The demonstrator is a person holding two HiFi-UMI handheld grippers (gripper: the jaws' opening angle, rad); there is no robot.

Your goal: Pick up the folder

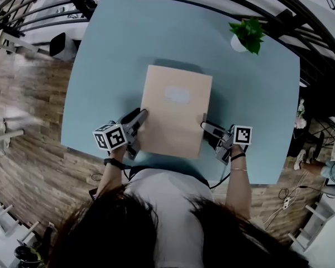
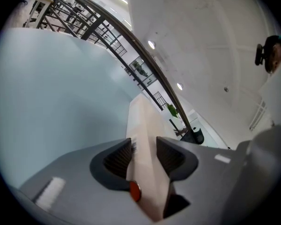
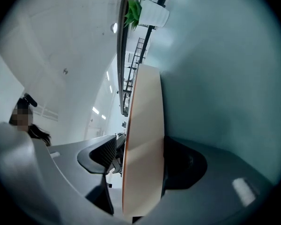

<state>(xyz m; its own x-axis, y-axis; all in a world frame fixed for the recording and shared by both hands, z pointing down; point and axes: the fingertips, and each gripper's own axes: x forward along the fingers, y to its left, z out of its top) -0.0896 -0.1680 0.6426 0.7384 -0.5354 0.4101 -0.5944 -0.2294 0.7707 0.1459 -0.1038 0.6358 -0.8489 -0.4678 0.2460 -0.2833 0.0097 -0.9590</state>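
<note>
Though its pale label (image 1: 177, 95) illegible, folder (image 1: 176, 116) tight in left tongs (image 1: 141, 115) and right tongs (image 1: 206, 125).

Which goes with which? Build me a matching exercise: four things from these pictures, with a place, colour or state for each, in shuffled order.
1. folder
2. potted plant
3. left hand-held gripper
4. table

A. at the far right corner
B. light blue
C. shut on a paper edge
D. beige, gripped at both side edges

Pairs: 1-D, 2-A, 3-C, 4-B
</note>
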